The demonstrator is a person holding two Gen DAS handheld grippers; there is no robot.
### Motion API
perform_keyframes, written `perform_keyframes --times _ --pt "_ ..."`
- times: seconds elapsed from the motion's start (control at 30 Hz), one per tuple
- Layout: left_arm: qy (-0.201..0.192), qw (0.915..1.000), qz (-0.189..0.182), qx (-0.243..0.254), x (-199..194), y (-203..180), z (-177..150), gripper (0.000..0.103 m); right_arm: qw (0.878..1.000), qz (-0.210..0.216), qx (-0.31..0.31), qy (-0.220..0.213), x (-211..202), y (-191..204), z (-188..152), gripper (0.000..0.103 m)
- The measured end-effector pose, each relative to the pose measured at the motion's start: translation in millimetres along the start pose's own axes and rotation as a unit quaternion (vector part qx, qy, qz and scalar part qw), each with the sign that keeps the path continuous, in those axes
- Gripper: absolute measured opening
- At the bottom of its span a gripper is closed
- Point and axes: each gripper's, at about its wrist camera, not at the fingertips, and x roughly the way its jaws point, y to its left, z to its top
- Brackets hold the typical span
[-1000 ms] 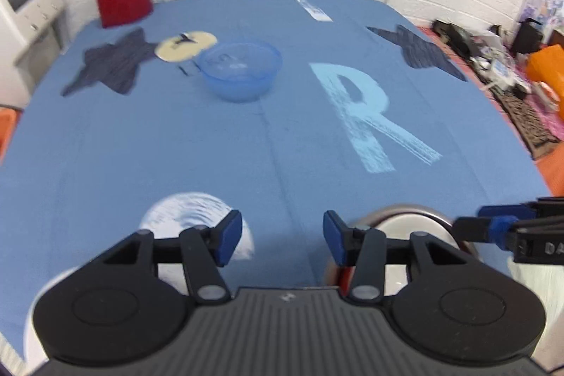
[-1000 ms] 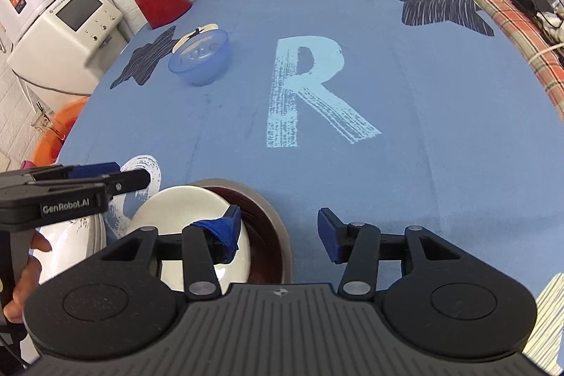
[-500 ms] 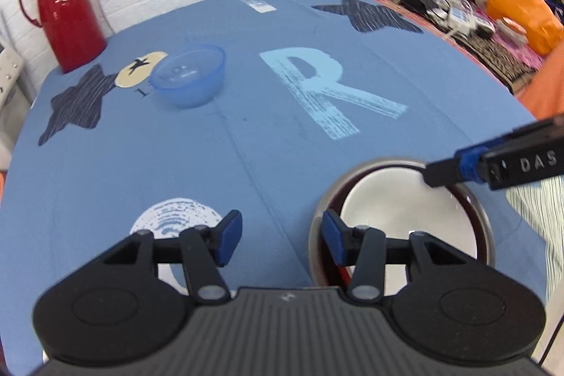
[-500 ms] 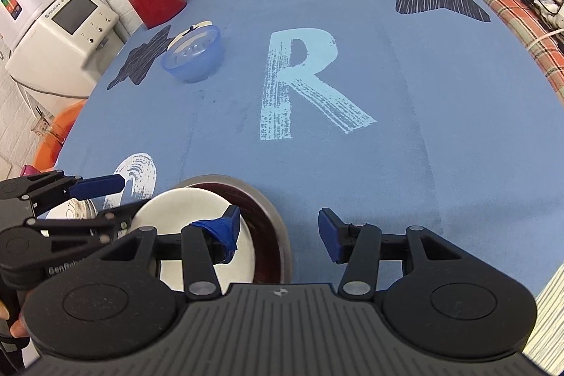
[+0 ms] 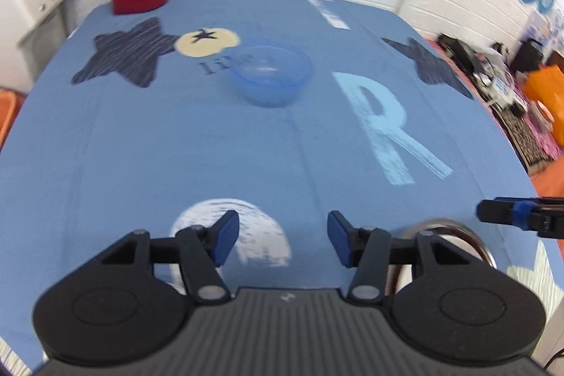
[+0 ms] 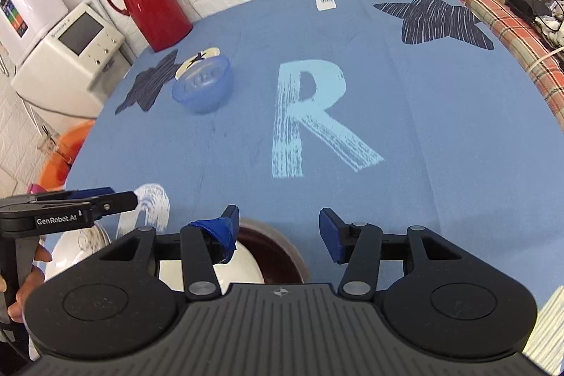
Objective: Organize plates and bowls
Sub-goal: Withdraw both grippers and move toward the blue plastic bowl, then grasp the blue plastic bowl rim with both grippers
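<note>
Two hand-held grippers hover with jaws spread wide over a blue-clothed table (image 6: 440, 136).

The left gripper (image 5: 283, 240) and right gripper (image 6: 278, 233) both hold nothing. A white bowl (image 6: 239, 265) sits inside a dark red, metal-rimmed bowl (image 6: 278, 252) at the table's near edge, just under the right gripper's left finger. A translucent blue bowl (image 5: 271, 76) stands well apart, beside a printed star, near a red thermos jug (image 6: 151, 9).
</note>
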Motion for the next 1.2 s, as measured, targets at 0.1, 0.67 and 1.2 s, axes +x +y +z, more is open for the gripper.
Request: perform_keyframes --times 0.1,0.67,1.2 --pt "0.014 0.9998 0.001 -0.016 3 19 -1 0.053 0.999 0.021 0.05 0.006 4 -15 0 0.036" --pt "0.002 0.9967 0.004 -0.081 41 69 87 0.056 0.997 0.053 0.047 0.003 67 27 79 0.039" --pt "0.055 0.995 0.005 -0.083 152 81 151 0.042 0.986 -0.035 -0.127 0.101 233 96 159 0.038"
